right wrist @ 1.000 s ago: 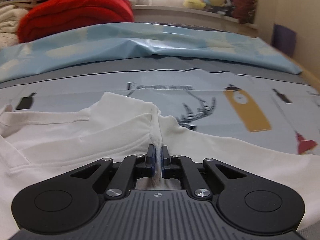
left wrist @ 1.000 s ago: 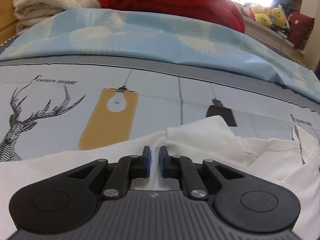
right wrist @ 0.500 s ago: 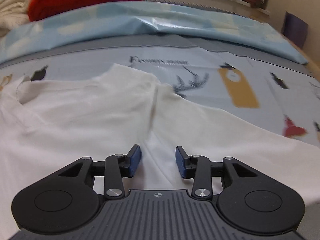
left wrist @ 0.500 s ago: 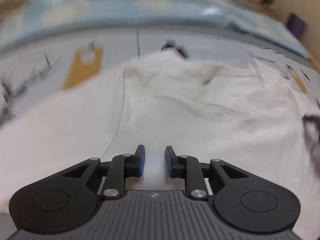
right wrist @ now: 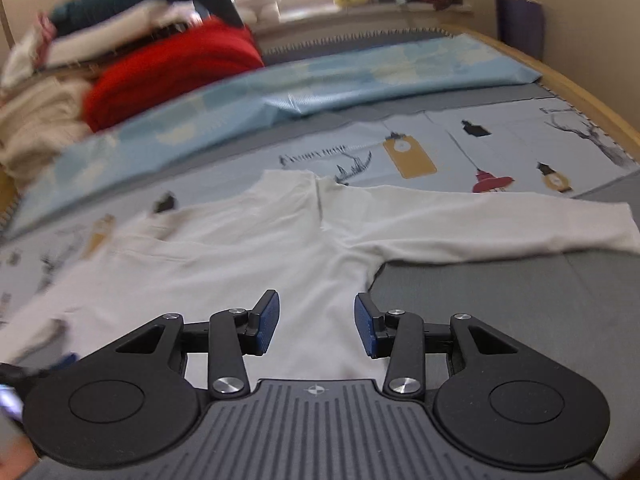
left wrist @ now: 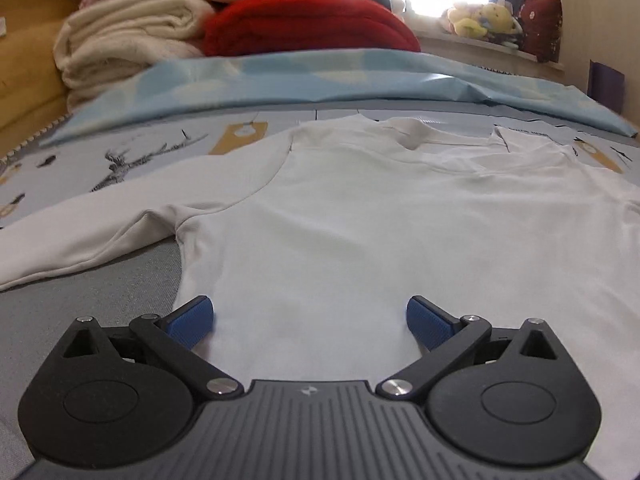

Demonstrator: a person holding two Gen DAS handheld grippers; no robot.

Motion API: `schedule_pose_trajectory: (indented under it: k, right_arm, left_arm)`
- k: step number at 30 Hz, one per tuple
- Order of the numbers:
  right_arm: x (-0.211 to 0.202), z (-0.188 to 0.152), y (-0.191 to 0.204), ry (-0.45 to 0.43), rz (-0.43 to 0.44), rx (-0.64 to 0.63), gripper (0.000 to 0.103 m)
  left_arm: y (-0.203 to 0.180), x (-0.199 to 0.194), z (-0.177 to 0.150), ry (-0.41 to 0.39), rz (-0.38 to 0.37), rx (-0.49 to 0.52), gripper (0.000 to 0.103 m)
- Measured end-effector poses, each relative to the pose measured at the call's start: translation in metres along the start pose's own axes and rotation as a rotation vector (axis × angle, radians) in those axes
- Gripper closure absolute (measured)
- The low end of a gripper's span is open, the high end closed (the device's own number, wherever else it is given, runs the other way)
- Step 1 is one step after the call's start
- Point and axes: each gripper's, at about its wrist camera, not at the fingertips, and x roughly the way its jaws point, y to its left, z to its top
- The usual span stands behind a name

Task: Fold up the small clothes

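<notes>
A white long-sleeved shirt (left wrist: 360, 216) lies spread flat on a bed (left wrist: 132, 280) covered by a grey and pale-blue sheet printed with deer and lamp motifs. At the far side a crumpled light-blue cover (left wrist: 280, 80) runs across the bed, and beyond it sit a red blanket (left wrist: 308, 28) and a stack of cream blankets (left wrist: 128, 44) at far left, with plush toys (left wrist: 480, 20) on the window ledge at far right. Nothing rests on the shirt itself. Its collar points far, one sleeve stretches out to the left in the left wrist view, the other (right wrist: 500, 220) to the right in the right wrist view. The left tongs (left wrist: 310, 320) are opening, blue pads wide apart over the near hem, gripping nothing. The right tongs (right wrist: 316, 324) are also opening over the shirt's body near the right armpit, with nothing clamped.
</notes>
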Motion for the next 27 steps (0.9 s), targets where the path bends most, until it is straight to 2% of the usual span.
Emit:
schedule_pose_trajectory:
  k: [4, 8, 10, 12, 19, 27]
  right_arm:
    - [-0.058, -0.031, 0.001, -0.065, 0.043, -0.01, 0.053]
    - [-0.082, -0.055, -0.006, -0.119, 0.044, 0.0, 0.053]
    - [-0.08, -0.063, -0.009, -0.147, 0.026, -0.017, 0.053]
    - [-0.072, -0.068, -0.011, -0.136, 0.004, -0.019, 0.053]
    - [-0.057, -0.075, -0.019, -0.146, 0.0, 0.042, 0.053]
    - [-0.069, -0.081, -0.031, -0.164, 0.012, 0.1, 0.053]
  left_arm:
    - [0.014, 0.002, 0.001, 0.022, -0.06, -0.073, 0.0]
    - [0.006, 0.003, 0.0, 0.02, -0.037, -0.041, 0.0]
    - [0.008, 0.003, 0.0, 0.021, -0.042, -0.048, 0.0]
    - [0.011, 0.003, 0.0, 0.022, -0.052, -0.061, 0.0]
    - [0.01, 0.003, 0.0, 0.022, -0.048, -0.053, 0.0]
    - [0.01, 0.003, 0.0, 0.022, -0.047, -0.052, 0.0]
